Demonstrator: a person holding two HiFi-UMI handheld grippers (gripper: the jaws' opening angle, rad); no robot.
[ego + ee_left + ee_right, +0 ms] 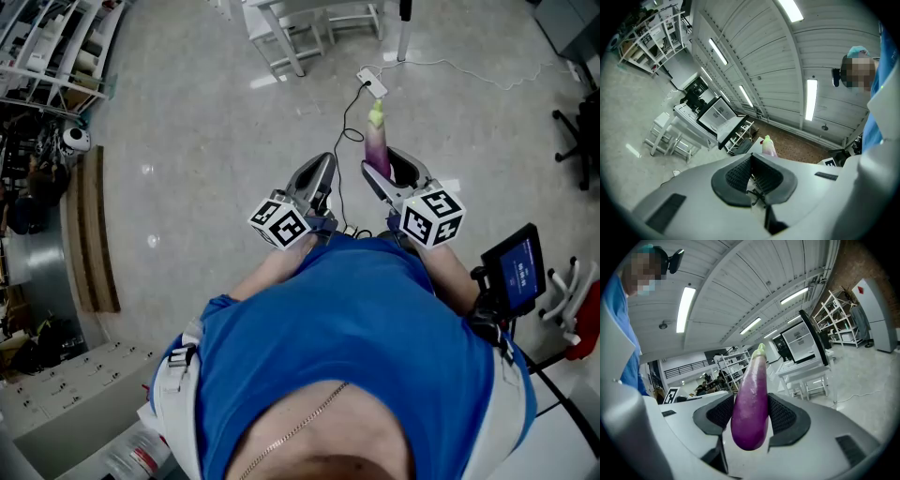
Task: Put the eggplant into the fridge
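Carrying stage: right gripper [751,401] clamps the eggplant [754,376], stem forward, well apart from the likely fridge [800,341]. Left gripper [751,164] closed, empty. Next, probably: approach the fridge, reach inside.

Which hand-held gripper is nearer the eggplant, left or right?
Right. The right hand-held gripper clamps the eggplant between its jaws; the left hand-held gripper is shut, empty, alongside it, apart.

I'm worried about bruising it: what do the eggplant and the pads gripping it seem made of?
The eggplant: smooth, glossy purple skin with bright highlights and a pale green cap; whether it is real or a plastic replica, the look leaves open. The pads: matte black, finely ribbed, probably rubber or soft plastic.
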